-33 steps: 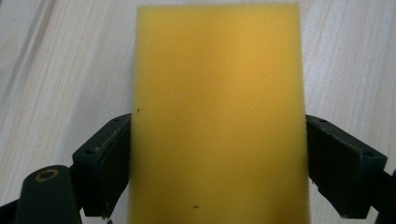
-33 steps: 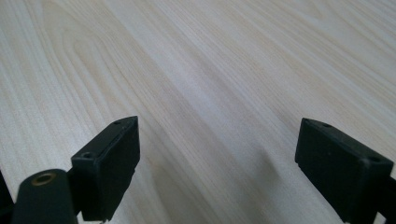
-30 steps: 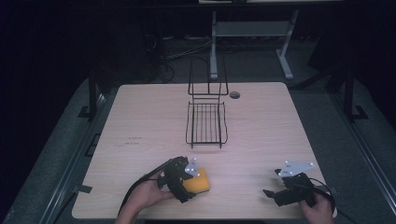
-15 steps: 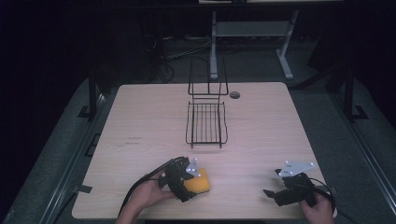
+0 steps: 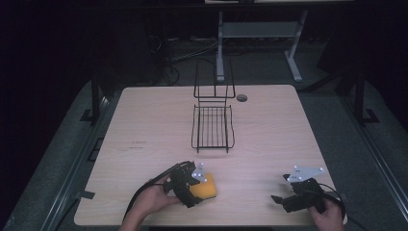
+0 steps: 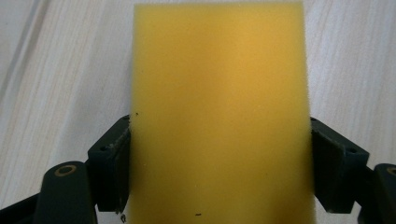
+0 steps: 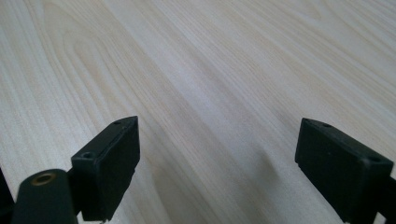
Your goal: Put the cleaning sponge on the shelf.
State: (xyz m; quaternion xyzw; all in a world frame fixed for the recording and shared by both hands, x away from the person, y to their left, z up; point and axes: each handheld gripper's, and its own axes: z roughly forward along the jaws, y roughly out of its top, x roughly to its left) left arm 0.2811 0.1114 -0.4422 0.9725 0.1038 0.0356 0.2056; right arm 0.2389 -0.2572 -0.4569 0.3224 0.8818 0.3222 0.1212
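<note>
A yellow sponge (image 5: 208, 187) lies on the wooden table (image 5: 144, 120) near its front edge, left of centre. My left gripper (image 5: 197, 188) holds it from the left, and a hand grips the tool. In the left gripper view the sponge (image 6: 219, 93) sits between the two black jaws, which press on both of its sides; the gripper (image 6: 219, 163) is shut on it. My right gripper (image 5: 278, 199) rests low at the front right, open. Its jaws stand wide apart over bare wood in the right gripper view (image 7: 217, 172).
A black wire basket (image 5: 212, 126) with a tall back frame stands at the table's middle, beyond the sponge. A round cable hole (image 5: 242, 97) lies behind it. A metal stand (image 5: 260, 31) is on the dark floor past the table.
</note>
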